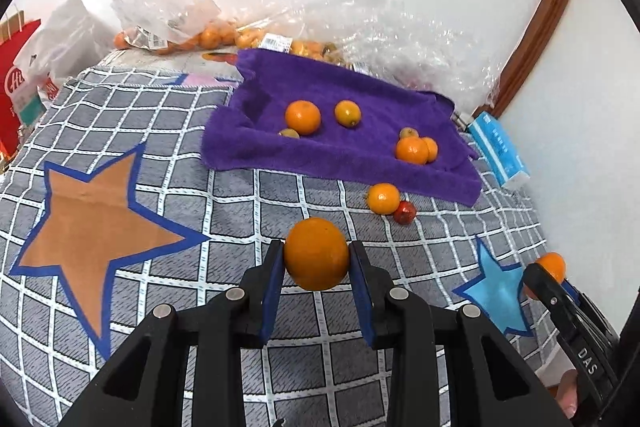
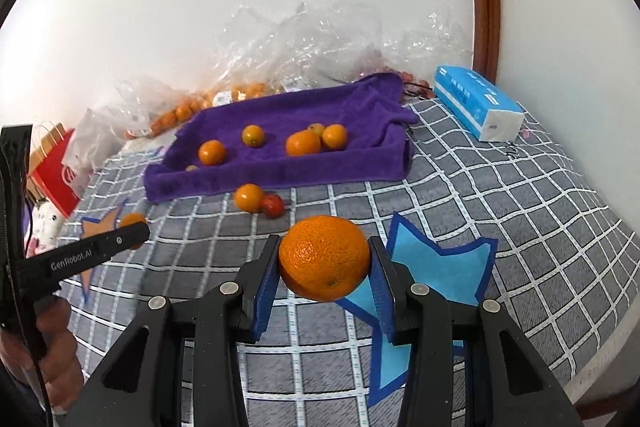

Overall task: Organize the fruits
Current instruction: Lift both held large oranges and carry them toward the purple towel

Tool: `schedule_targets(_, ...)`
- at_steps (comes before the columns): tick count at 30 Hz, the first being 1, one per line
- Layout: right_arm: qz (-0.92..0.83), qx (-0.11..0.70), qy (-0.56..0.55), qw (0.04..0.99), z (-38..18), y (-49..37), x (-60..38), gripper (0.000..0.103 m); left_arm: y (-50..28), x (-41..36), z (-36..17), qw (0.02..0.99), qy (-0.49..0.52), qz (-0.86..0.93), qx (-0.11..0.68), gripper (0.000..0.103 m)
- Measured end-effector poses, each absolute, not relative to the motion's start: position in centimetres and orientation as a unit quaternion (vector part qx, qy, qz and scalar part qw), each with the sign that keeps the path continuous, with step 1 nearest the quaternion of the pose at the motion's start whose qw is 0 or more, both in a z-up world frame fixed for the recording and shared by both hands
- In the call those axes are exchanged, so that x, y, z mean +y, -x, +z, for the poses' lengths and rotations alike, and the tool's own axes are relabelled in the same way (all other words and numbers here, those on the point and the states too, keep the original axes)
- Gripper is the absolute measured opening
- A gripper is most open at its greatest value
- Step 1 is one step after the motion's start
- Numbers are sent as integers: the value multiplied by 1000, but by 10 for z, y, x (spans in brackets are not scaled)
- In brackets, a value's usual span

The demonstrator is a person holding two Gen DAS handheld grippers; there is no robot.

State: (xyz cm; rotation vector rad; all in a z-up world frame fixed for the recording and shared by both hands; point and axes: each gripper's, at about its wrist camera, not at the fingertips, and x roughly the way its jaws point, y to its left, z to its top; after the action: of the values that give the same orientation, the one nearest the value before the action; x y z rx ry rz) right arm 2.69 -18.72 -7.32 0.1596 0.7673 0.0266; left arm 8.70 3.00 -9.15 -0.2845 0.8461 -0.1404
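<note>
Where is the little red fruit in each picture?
Left wrist view: the little red fruit lies on the checked blanket, right of centre, touching a loose orange, just in front of the purple towel.
Right wrist view: the little red fruit lies left of centre, again beside that loose orange, below the towel's front edge.
Shared landmark: the purple towel with oranges lying on it.

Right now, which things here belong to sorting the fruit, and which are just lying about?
Part of the job:
- orange in left hand-held gripper
- orange in right hand-held gripper
- purple towel holding fruit
- loose orange and small red fruit

Lying about:
- tissue pack
- red paper bag
- crumpled plastic bags
</note>
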Motion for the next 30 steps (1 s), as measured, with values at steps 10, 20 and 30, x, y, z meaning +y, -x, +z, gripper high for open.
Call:
schedule_targets(10, 16, 364, -78, 928, -51, -50, -184, 42, -92, 42, -68, 908, 147, -63, 386, 30)
schedule_targets(20, 20, 363, -86, 928, -35, -81, -188, 42, -102, 49, -41, 917, 148, -60, 366, 30)
schedule_targets(30, 20, 361, -86, 928, -29, -103, -190, 42, -115, 54, -32, 921, 142, -55, 358, 30)
